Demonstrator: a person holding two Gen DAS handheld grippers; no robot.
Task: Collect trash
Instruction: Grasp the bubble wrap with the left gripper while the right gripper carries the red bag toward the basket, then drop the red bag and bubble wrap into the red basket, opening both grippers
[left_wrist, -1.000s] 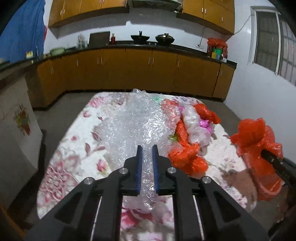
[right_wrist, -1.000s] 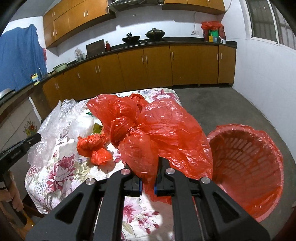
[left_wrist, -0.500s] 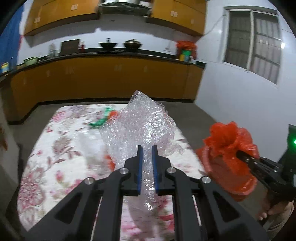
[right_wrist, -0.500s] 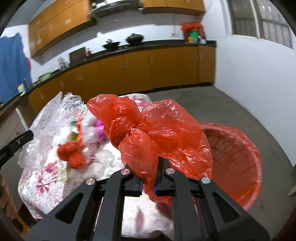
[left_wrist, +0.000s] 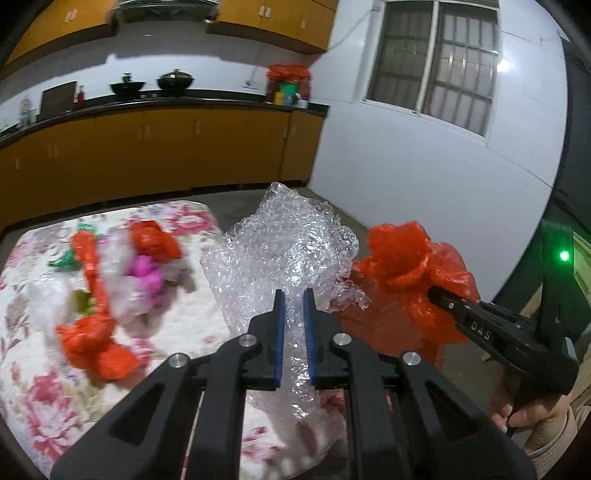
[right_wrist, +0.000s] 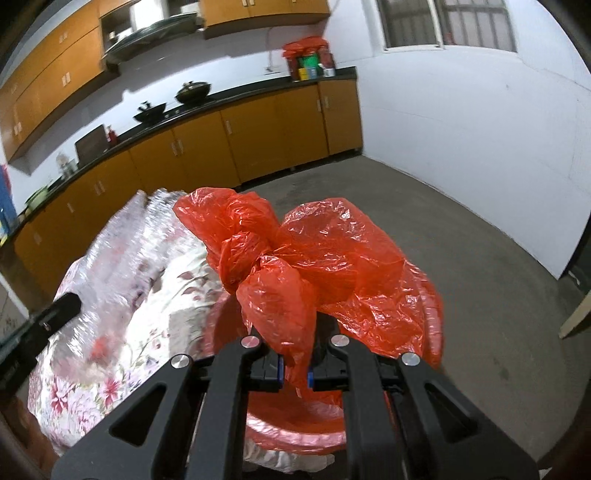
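My left gripper (left_wrist: 294, 295) is shut on a crumpled sheet of clear bubble wrap (left_wrist: 288, 251), held up past the table's right edge. My right gripper (right_wrist: 295, 369) is shut on a knotted red plastic bag (right_wrist: 314, 258), held over the red trash basket (right_wrist: 295, 410) on the floor. In the left wrist view the right gripper (left_wrist: 436, 291) and its red bag (left_wrist: 406, 266) are just right of the bubble wrap. More trash lies on the table: red bags (left_wrist: 92, 343), and white and pink plastic (left_wrist: 144, 273).
The table has a floral cloth (left_wrist: 29, 373). The basket stands against the table's right side, mostly hidden by the bag. Brown kitchen cabinets (right_wrist: 258, 136) line the back wall, a white wall (right_wrist: 461, 129) is to the right, and grey concrete floor (right_wrist: 498, 277) lies between.
Both grippers have swung right, away from the table's middle. The bubble wrap has been lifted off the table, and the red bag now hangs over the basket.
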